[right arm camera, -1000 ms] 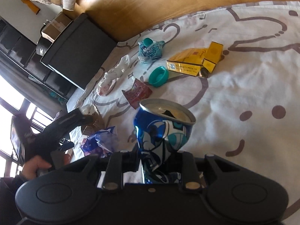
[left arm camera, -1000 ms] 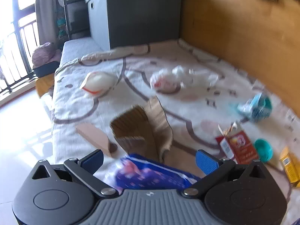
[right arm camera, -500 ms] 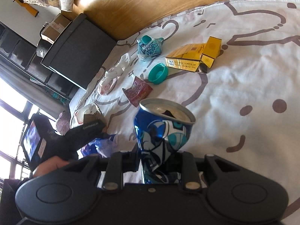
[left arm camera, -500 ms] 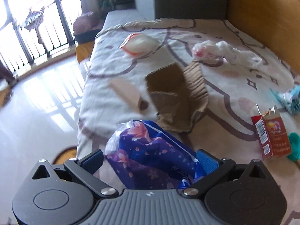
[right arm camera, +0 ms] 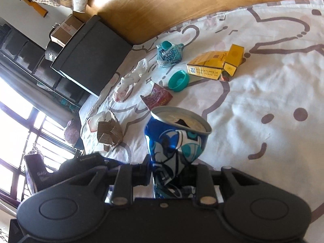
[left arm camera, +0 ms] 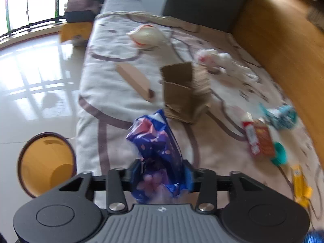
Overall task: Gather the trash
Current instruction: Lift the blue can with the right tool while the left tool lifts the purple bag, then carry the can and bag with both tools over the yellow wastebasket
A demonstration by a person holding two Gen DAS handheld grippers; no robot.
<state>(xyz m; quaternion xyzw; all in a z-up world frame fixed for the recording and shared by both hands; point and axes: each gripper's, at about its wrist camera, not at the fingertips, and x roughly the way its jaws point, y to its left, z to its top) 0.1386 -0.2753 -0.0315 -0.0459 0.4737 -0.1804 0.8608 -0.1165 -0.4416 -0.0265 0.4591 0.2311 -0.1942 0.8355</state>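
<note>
A crumpled purple flowered wrapper (left arm camera: 156, 141) stands up between the blue pads of my left gripper (left arm camera: 161, 174). Its jaws are closing and the pads press on the wrapper's lower part, above the bed's near edge. An orange bin (left arm camera: 40, 151) stands open on the floor to the lower left of it. My right gripper (right arm camera: 172, 172) is shut on a dented blue can (right arm camera: 178, 137), held upright over the white sheet (right arm camera: 263, 111). The left gripper's dark body (right arm camera: 85, 162) shows at the bed's edge in the right wrist view.
More litter lies on the bed: torn cardboard (left arm camera: 182, 93), a tan box (left arm camera: 135, 81), white plastic bags (left arm camera: 218, 60), a red carton (left arm camera: 260, 139), a teal lid (right arm camera: 178, 80) and yellow boxes (right arm camera: 212, 66). A wooden headboard (left arm camera: 283, 40) runs along the far side.
The left jaws have gone from wide open to closed on the purple wrapper, and that view has swung left so the orange bin shows. The right gripper and can kept still.
</note>
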